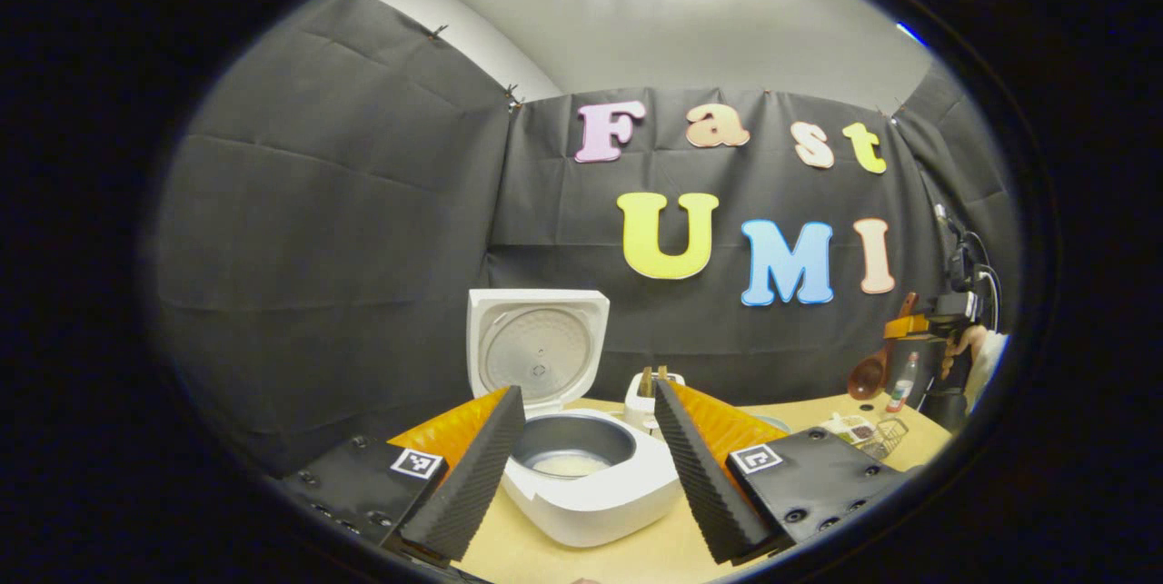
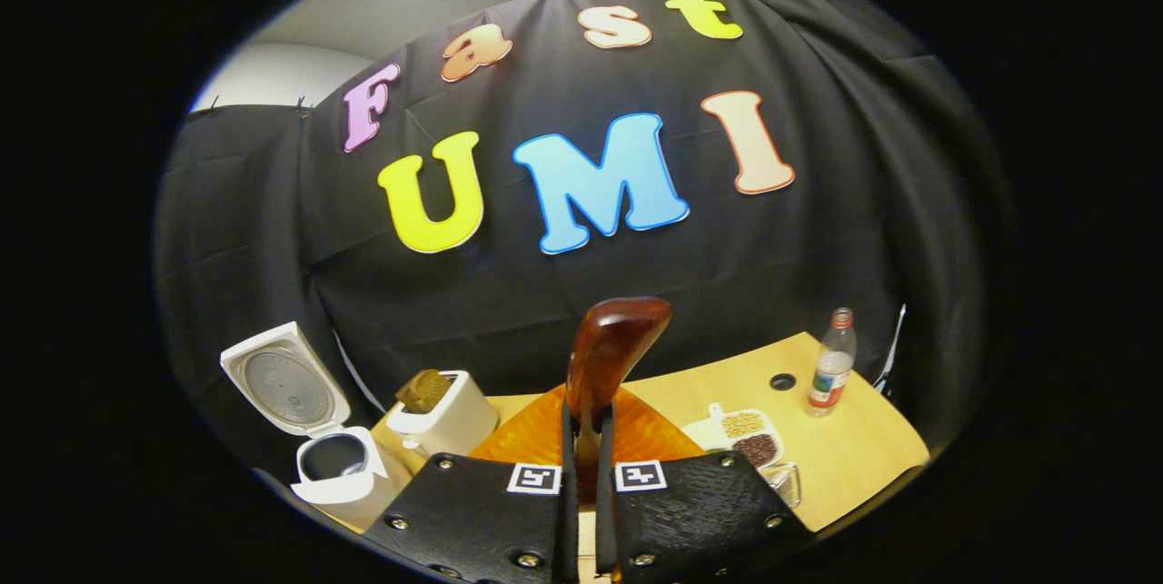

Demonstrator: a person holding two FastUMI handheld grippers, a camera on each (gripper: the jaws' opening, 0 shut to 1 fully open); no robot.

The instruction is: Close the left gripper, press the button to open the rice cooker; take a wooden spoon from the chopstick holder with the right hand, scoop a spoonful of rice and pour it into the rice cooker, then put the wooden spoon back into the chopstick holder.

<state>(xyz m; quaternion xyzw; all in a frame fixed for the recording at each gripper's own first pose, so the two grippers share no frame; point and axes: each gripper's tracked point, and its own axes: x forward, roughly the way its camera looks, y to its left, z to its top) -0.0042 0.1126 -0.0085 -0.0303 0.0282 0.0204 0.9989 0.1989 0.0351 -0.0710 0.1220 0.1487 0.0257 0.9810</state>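
The right gripper [image 2: 586, 475] is pinching the stiff, glossy (likely slippery) wooden spoon [image 2: 611, 352] low on its handle, while the left gripper [image 1: 591, 457] is hovering spread before the open rice cooker [image 1: 581, 475].

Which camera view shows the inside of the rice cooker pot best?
The left gripper view: the open rice cooker sits near, between the fingers, with rice visible inside. In the right gripper view it is small, far left, its inside dark.

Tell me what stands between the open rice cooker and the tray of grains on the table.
In the right gripper view, a white toaster with a slice in it stands between the rice cooker and the tray of grains.
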